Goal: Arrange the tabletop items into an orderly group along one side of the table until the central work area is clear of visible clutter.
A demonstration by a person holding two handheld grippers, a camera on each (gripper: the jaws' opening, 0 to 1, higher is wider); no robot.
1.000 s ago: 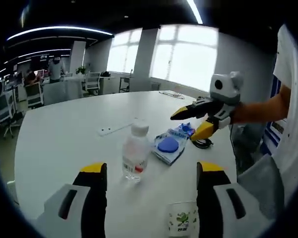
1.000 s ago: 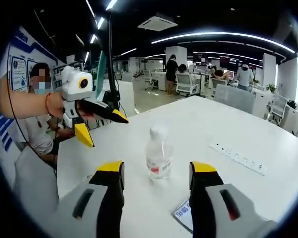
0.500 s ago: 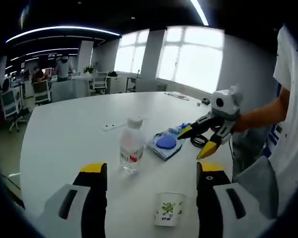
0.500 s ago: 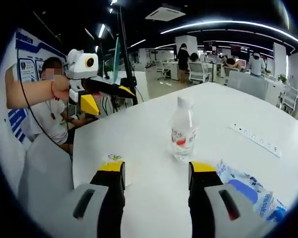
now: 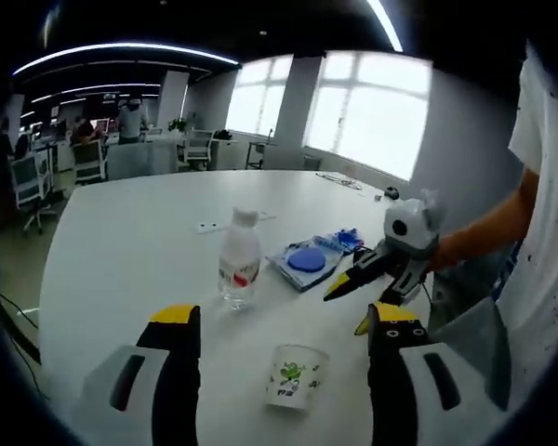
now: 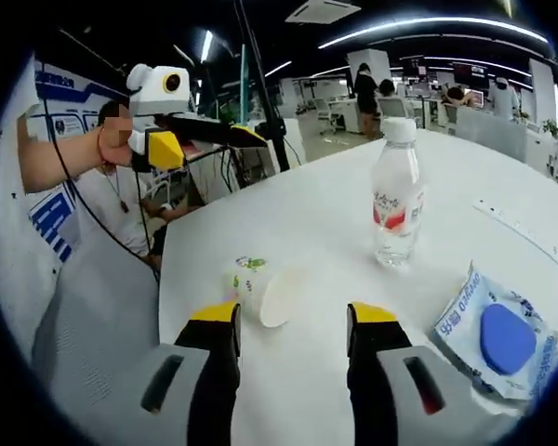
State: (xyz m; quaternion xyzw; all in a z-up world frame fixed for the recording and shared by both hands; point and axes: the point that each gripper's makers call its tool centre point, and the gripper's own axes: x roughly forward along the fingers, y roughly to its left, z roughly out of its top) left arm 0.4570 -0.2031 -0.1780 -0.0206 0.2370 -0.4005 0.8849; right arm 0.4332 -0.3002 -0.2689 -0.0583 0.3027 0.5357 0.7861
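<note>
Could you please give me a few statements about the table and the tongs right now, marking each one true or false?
1. The paper cup lies on its side on the white table. True.
2. The water bottle has tipped over. False: it stands upright, cap on.
3. The right tongs are shut on the cup. False: they are open, the cup lying free just beyond them.
4. The blue packet lies flat on the table near the bottle. True.
5. The left tongs grip the bottle. False: they are open and hold nothing.
</note>
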